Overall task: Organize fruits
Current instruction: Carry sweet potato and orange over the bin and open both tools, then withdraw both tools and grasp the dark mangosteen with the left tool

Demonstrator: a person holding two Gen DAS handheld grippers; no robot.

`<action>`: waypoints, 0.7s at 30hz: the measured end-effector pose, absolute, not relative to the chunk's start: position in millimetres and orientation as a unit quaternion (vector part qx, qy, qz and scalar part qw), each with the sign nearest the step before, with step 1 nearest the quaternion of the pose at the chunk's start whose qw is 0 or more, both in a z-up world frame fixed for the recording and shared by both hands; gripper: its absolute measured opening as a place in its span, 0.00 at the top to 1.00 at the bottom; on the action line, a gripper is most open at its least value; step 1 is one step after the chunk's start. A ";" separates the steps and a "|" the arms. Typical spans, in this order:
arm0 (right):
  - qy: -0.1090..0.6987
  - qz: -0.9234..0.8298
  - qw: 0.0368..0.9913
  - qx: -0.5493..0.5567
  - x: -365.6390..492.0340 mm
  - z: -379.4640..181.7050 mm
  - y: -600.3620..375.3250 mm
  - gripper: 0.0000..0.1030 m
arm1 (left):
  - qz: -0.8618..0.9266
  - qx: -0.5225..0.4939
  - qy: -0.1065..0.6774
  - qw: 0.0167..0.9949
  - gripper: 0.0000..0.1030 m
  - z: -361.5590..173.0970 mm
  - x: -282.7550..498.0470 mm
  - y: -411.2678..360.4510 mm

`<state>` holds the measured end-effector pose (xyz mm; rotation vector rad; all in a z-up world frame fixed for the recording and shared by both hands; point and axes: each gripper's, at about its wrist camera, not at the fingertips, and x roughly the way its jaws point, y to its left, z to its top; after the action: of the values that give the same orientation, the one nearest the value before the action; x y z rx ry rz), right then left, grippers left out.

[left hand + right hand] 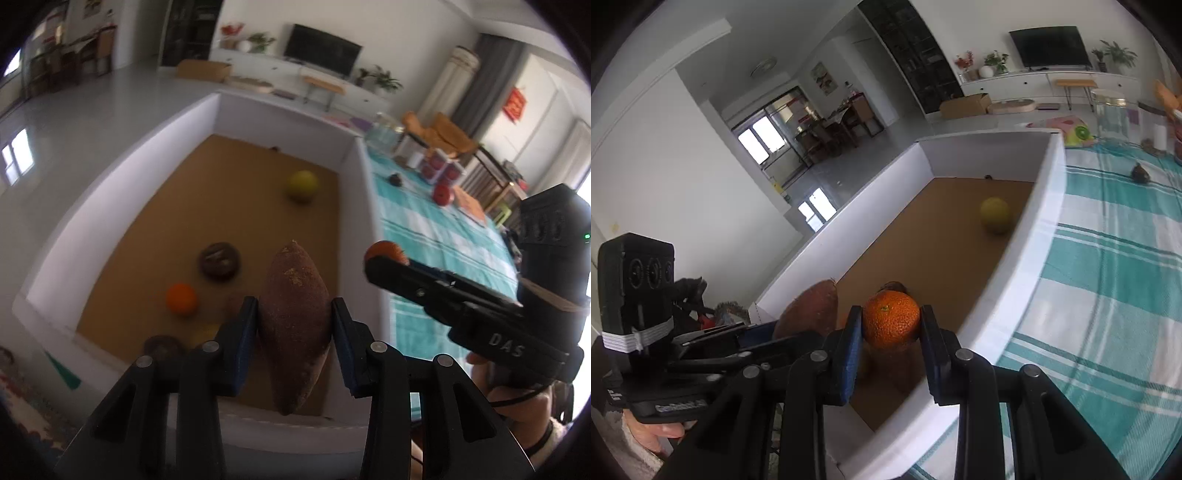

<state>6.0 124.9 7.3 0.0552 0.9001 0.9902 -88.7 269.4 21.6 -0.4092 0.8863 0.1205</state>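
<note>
**Two fruits over the box, ready to set down**

The left gripper [294, 325] is clamped on a long brown fruit [293, 325], pointed at both ends, which stands roughly upright between the blue pads [243, 339]. The right gripper [891, 326] is clamped on an orange [891, 319], held squarely across its middle. Both hang above the near end of a white-walled box [110, 177] with a brown cardboard floor, which sits on a desk covered by a teal checked cloth [1108, 288].

Already lying in the box are a yellow-green fruit [302, 184] near the far right wall, a dark round fruit [219, 261] and a small orange one [181, 299] near the middle-left, and another dark one [162, 347] at the near edge. More fruit, including a red one [442, 194], waits on the cloth beyond the box.

The step in hand appears to be placing both fruits inside. To do it well, each gripper should likely descend close to the floor before letting go, since round fruit dropped from height would roll and knock its neighbours. The long brown fruit would rest best laid on its side in the bare patch right of the dark one. The orange could go beside the small orange one, grouping like with like. The two grippers sit near each other, so lowering one at a time would avoid a clash.
</note>
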 end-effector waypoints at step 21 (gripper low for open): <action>0.398 0.169 0.902 0.025 84.1 -43.0 -83.8 0.06 | -0.010 -0.131 0.387 0.912 0.18 34.1 -49.0 171.3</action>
<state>84.1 -83.8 -43.0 0.0516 0.8222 0.3492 -49.0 171.3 34.1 -0.2703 0.7983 -0.0207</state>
